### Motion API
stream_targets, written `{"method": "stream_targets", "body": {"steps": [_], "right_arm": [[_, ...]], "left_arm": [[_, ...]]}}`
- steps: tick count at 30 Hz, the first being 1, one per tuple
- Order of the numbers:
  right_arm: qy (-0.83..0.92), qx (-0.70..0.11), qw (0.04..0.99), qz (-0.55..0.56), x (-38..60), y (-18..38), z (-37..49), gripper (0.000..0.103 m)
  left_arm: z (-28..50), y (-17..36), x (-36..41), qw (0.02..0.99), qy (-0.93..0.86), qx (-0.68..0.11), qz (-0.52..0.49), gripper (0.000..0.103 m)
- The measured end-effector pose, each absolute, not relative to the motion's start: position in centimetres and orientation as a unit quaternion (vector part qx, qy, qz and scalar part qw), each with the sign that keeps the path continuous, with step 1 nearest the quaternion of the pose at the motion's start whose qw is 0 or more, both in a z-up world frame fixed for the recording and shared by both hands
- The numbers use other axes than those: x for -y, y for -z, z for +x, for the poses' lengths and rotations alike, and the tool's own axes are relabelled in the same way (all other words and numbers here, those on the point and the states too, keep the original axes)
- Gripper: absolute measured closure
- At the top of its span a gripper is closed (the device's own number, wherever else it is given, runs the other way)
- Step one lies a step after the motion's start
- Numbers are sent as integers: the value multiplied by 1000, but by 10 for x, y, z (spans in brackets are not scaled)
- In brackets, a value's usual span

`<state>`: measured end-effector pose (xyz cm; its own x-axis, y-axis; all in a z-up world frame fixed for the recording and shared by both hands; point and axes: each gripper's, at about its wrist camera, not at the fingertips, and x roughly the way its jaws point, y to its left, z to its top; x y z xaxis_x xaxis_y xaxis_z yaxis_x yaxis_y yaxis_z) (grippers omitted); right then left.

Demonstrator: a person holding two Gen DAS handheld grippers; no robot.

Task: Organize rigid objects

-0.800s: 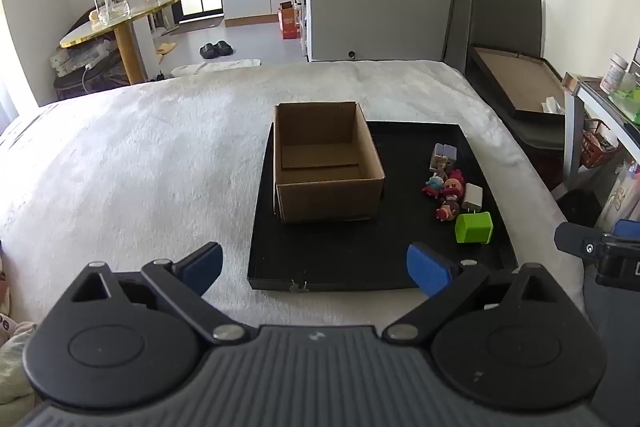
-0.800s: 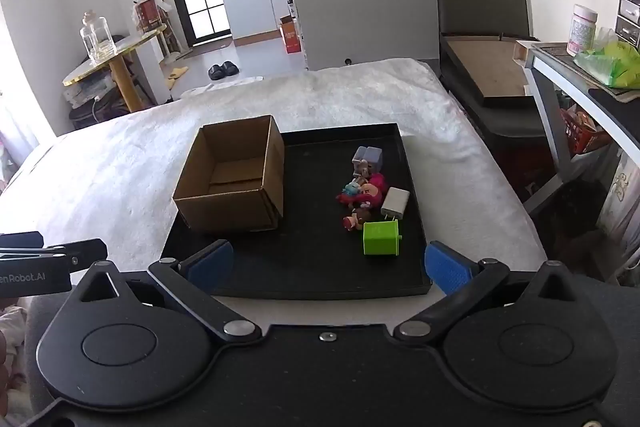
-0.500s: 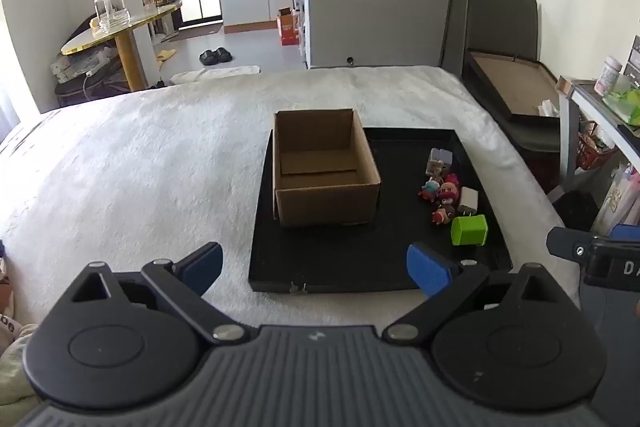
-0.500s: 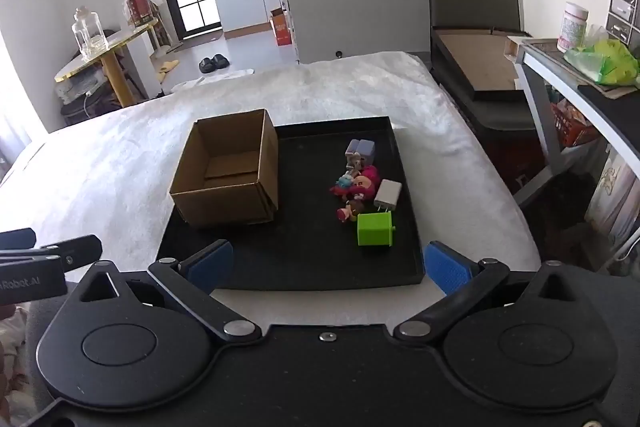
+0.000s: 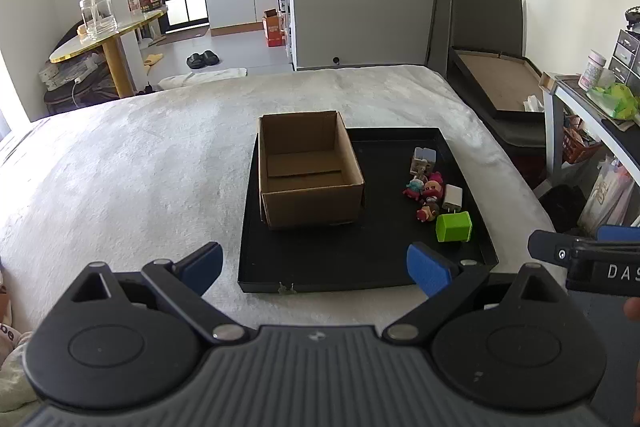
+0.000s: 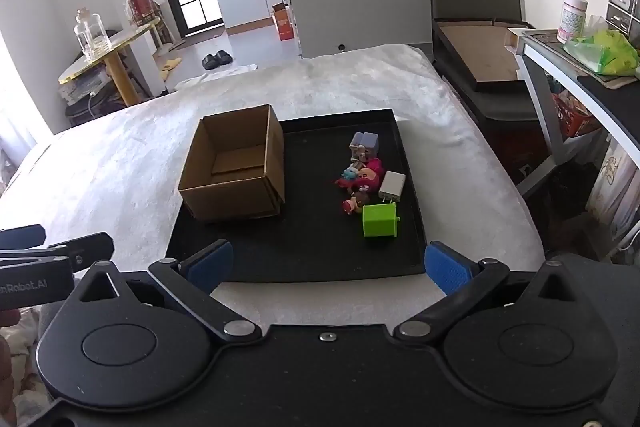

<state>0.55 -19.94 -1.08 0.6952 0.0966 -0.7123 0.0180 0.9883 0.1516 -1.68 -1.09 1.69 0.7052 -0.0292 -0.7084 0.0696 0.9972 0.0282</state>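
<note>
A wide bed (image 5: 132,163) under a pale fuzzy blanket fills both views, and on it lies a black tray (image 5: 320,267), its near edge just ahead of the two grippers. Taking up the tray's nine o'clock half is an open cardboard box (image 5: 310,201), upright, flaps gone, nothing visible inside but its own brown floor. Over at the tray's three o'clock side sits the cluster of small rigid things, all of them outside the box and well apart from it. Biggest of these is the green block (image 6: 380,220) at the five o'clock end of the cluster, nearest the grippers. Just beyond it, toward twelve o'clock, lies a white charger (image 6: 392,185) with its prongs pointing at the green block. At the charger's nine o'clock is a huddle of little toy figures (image 6: 360,179), pink, red and blue, touching one another. At the far, twelve o'clock end stands a lilac-grey block (image 6: 366,142). Now the grippers: the left gripper (image 5: 316,265) hangs over the near edge of the tray with its jaws spread wide and nothing between them. The right gripper (image 6: 328,265) does the same beside it, jaws wide and empty, blue pads framing the tray's near rim. Each gripper's finger shows at the edge of the other's view.
</note>
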Motion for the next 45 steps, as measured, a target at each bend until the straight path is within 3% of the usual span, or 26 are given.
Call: {"method": "stream_targets", "body": {"steps": [45], "right_arm": [[-32,-385,921,42,193,-1,3,0]], "left_arm": [[-19,-27,-2,924,21,-382,9,5]]}}
